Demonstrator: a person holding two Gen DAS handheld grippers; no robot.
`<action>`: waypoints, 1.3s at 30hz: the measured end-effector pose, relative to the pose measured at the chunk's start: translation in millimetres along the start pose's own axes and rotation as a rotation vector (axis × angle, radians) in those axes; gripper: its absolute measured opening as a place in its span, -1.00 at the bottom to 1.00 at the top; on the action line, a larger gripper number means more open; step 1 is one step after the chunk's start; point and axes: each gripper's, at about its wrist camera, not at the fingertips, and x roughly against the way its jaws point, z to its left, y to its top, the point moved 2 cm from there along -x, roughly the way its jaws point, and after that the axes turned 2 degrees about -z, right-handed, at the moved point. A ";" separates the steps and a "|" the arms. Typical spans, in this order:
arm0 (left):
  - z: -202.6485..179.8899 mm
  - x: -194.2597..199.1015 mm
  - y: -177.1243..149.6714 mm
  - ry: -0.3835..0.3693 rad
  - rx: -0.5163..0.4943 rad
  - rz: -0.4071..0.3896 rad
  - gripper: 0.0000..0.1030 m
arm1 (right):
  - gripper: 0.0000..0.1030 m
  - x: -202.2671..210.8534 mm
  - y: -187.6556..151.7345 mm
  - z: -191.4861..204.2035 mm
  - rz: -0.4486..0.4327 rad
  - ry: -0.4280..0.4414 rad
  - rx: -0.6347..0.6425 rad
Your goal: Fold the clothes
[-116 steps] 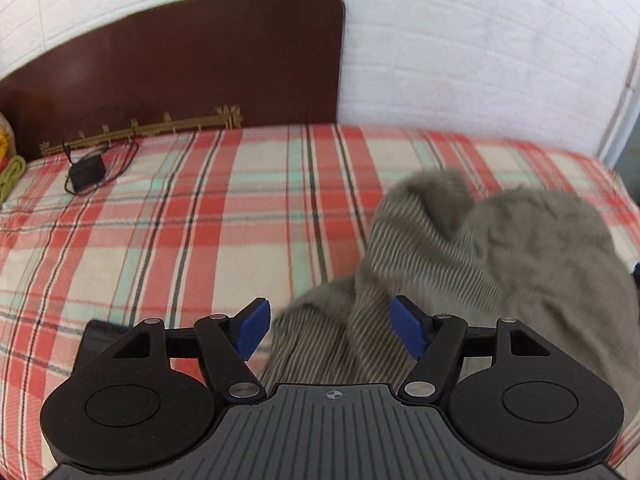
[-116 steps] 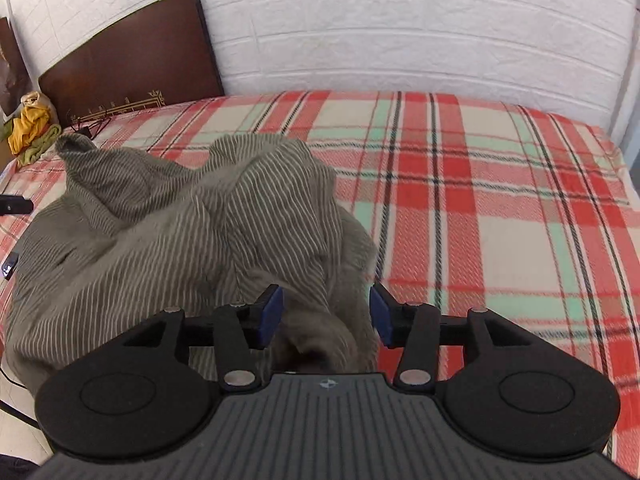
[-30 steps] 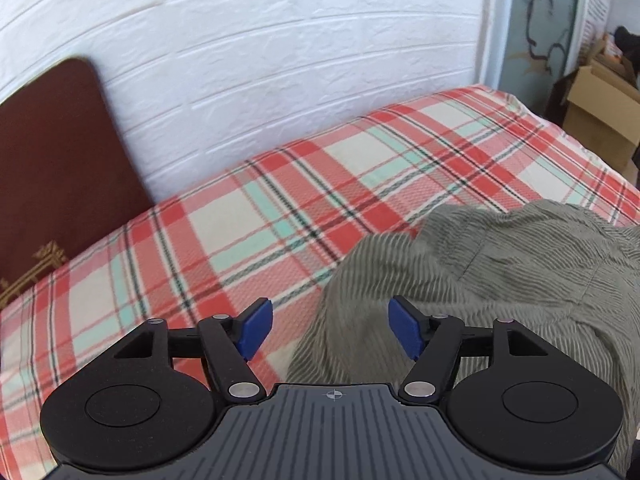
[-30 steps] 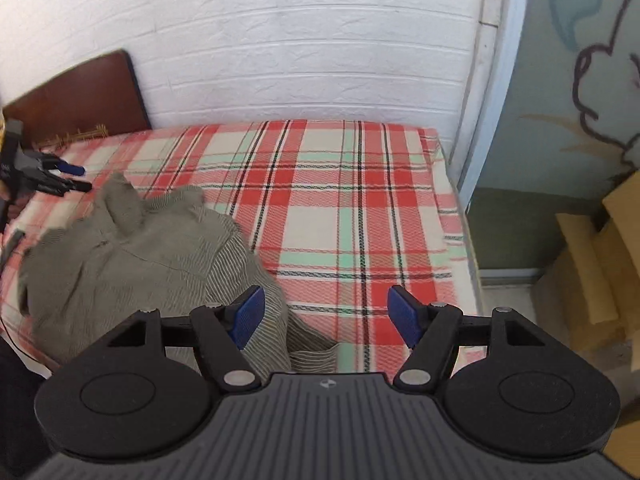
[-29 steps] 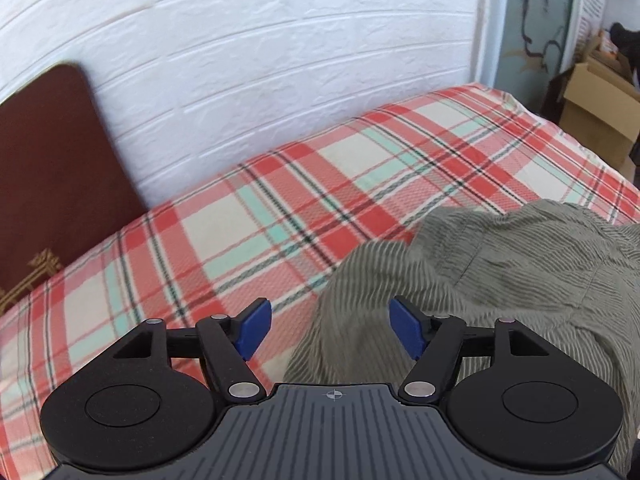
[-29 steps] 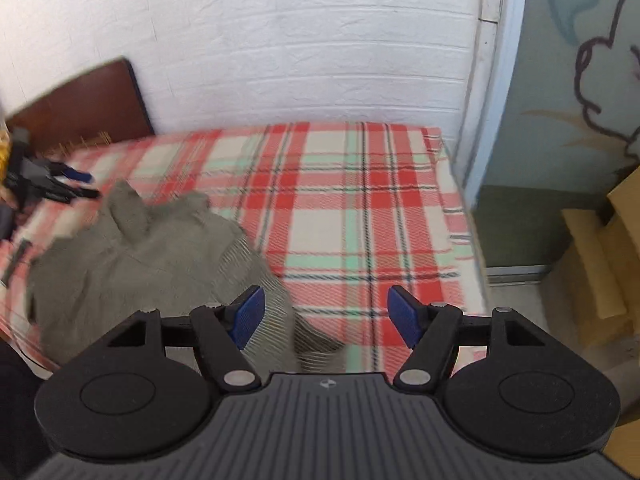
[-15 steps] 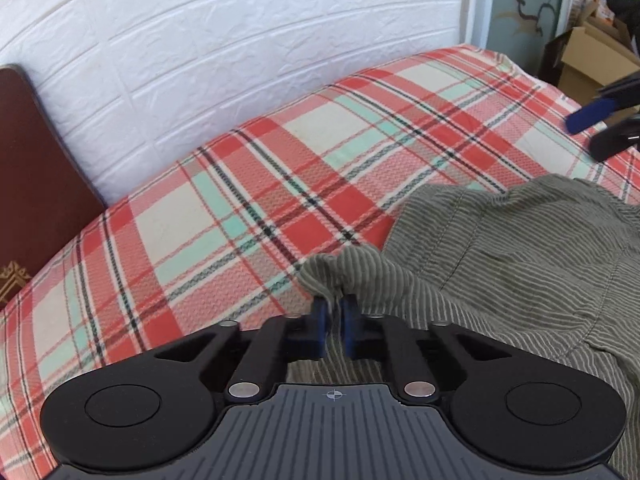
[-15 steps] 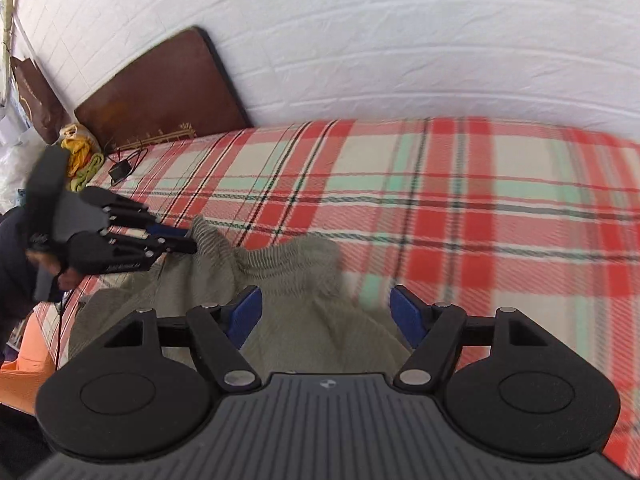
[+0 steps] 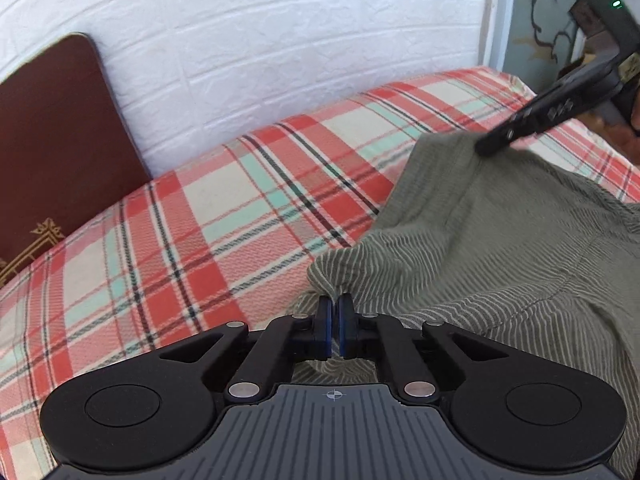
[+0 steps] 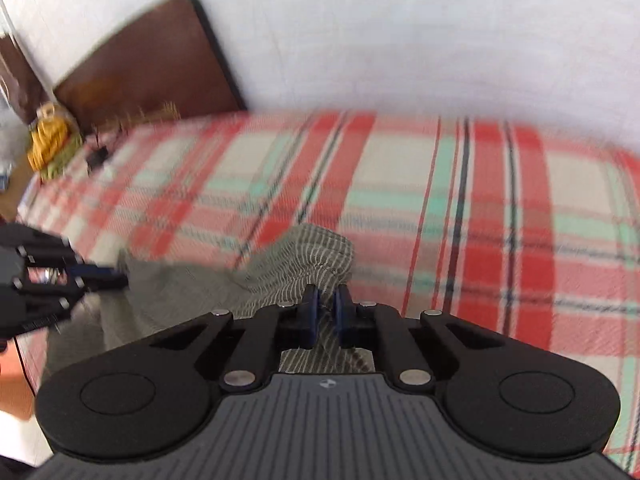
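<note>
A grey-green striped garment (image 9: 500,240) lies spread on the plaid bed. My left gripper (image 9: 334,312) is shut on a bunched corner of the garment just ahead of its blue pads. In the right wrist view my right gripper (image 10: 326,308) has its jaws closing on another raised corner of the garment (image 10: 312,256), with cloth pinched between the pads. The right gripper (image 9: 486,148) shows at the far right of the left wrist view, tip on the cloth. The left gripper (image 10: 108,274) shows at the left edge of the right wrist view, which is blurred.
The bed cover (image 9: 192,224) is red, cream and mint plaid. A dark brown headboard (image 9: 52,136) leans on the white brick wall (image 9: 280,48). Yellow and green cloth (image 10: 52,140) and a small black item (image 10: 97,157) lie by the headboard.
The left gripper shut on a garment corner a half second ago and stays shut. The right gripper swung across the bed to the other corner and closed its jaws on it.
</note>
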 end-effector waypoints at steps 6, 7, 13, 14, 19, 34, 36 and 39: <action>-1.0 30.5 -23.2 -0.036 0.039 -0.006 -1.00 | -0.83 57.7 -10.4 26.1 -0.110 0.068 0.035; -4.0 31.8 -32.3 -0.041 0.035 0.018 -1.00 | -0.83 60.2 -21.5 30.6 -0.092 0.071 0.049; -14.5 45.0 -80.5 -0.036 0.010 0.109 -0.51 | -0.83 58.6 -94.6 51.6 0.027 0.057 0.093; -14.9 52.4 -78.4 -0.039 0.011 0.089 -0.51 | -0.83 59.6 -102.2 53.4 0.034 0.055 0.092; -23.2 87.1 -53.5 -0.071 -0.006 -0.042 0.33 | -0.83 77.6 -100.0 61.9 -0.020 0.057 0.094; -56.4 12.6 31.4 -0.284 -0.179 -0.052 0.68 | -0.83 95.5 -115.1 76.6 -0.057 0.069 0.117; -56.0 -0.1 33.6 -0.288 -0.190 -0.028 0.69 | -0.83 97.7 -118.3 76.0 -0.053 0.072 0.114; -51.5 -17.3 35.1 -0.281 -0.180 0.005 0.71 | -0.83 99.7 -121.6 74.9 -0.049 0.076 0.111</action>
